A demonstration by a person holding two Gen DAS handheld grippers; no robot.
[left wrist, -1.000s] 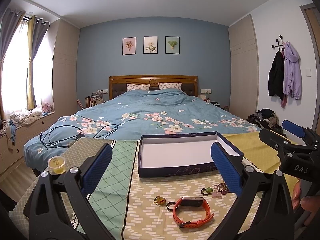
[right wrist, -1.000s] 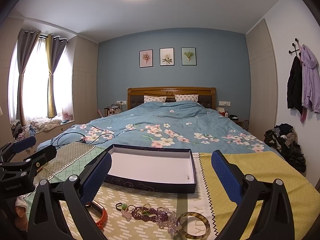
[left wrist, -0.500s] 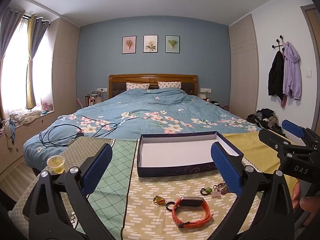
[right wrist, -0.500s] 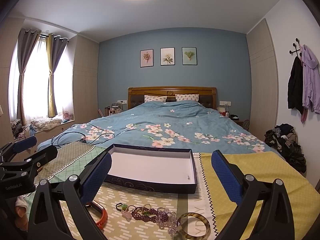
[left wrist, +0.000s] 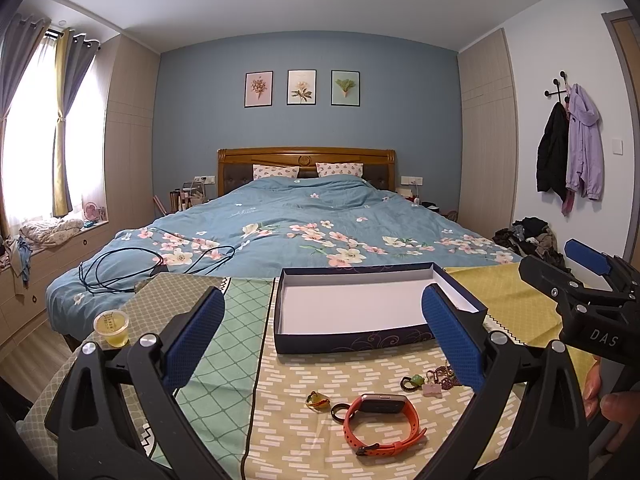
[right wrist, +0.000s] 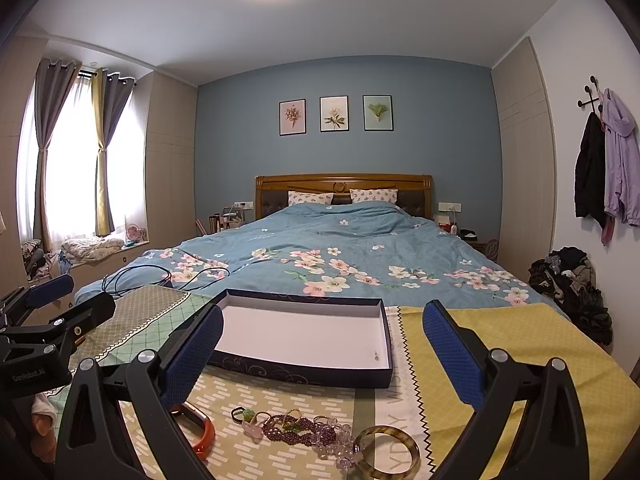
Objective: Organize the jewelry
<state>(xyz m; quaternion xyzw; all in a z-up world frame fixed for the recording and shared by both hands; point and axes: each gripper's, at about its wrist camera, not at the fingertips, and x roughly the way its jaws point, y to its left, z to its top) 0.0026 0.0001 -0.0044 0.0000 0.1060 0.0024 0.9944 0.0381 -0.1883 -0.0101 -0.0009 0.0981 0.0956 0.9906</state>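
Observation:
An open dark blue box (left wrist: 360, 312) (right wrist: 304, 340) with a white, bare inside lies on the patterned cloth at the foot of the bed. In front of it sit an orange watch band (left wrist: 382, 420) (right wrist: 202, 436), a small black ring (left wrist: 339, 411), a yellow-green charm (left wrist: 318, 399), a purple bead bracelet (right wrist: 300, 432), clear beads (right wrist: 340, 446) and an amber bangle (right wrist: 386, 454). My left gripper (left wrist: 320, 340) hovers open above the watch band. My right gripper (right wrist: 322, 352) hovers open above the bead pile. Neither holds anything.
A small cup of yellow liquid (left wrist: 111, 328) stands on the cloth's left part. A dark cable (left wrist: 132, 268) lies on the blue floral bedspread behind. A clothes pile (right wrist: 576, 288) lies on the floor at right. A hand (left wrist: 612, 408) holds the right gripper's handle.

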